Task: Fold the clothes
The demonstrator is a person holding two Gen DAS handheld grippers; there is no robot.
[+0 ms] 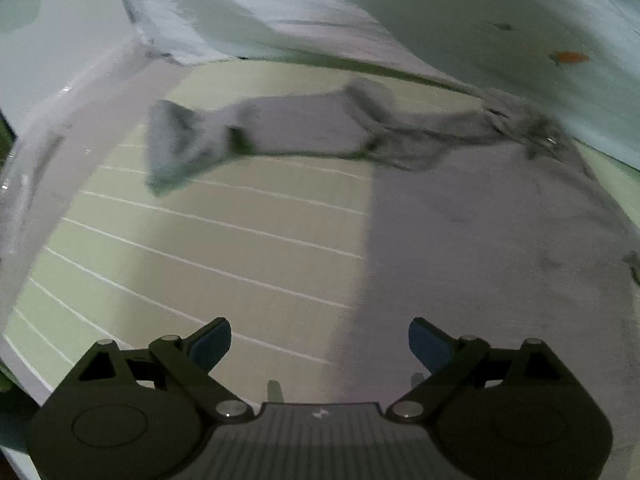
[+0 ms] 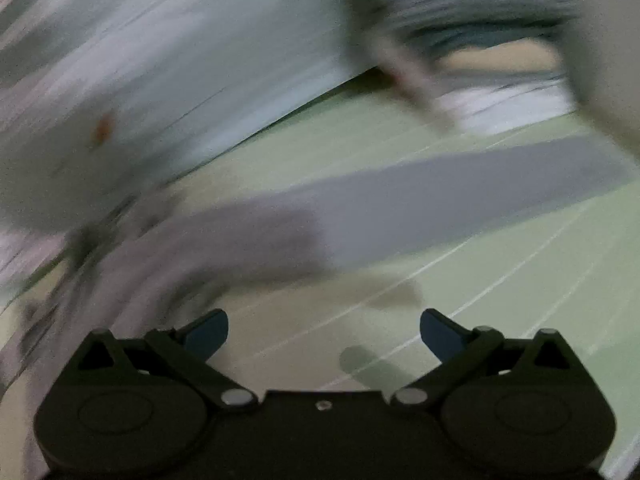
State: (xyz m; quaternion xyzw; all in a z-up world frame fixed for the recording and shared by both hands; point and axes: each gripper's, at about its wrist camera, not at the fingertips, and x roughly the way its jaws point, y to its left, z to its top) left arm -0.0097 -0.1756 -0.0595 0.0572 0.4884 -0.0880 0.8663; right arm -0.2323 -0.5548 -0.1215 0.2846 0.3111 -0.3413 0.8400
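My left gripper (image 1: 320, 344) and right gripper (image 2: 324, 336) both hang wide open with nothing in them, because the gray shirt (image 1: 480, 240) lies on the green mat (image 1: 200, 248), ready for grabbing.

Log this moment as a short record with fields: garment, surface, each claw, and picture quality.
garment: grey garment lying spread on the mat, one sleeve stretched out to the side
surface: pale green mat with thin white lines
left claw: open, nothing between the jaws
right claw: open, nothing between the jaws
picture quality: left wrist view fairly clear; right wrist view heavily blurred
fold state: not yet folded neatly; upper edge bunched
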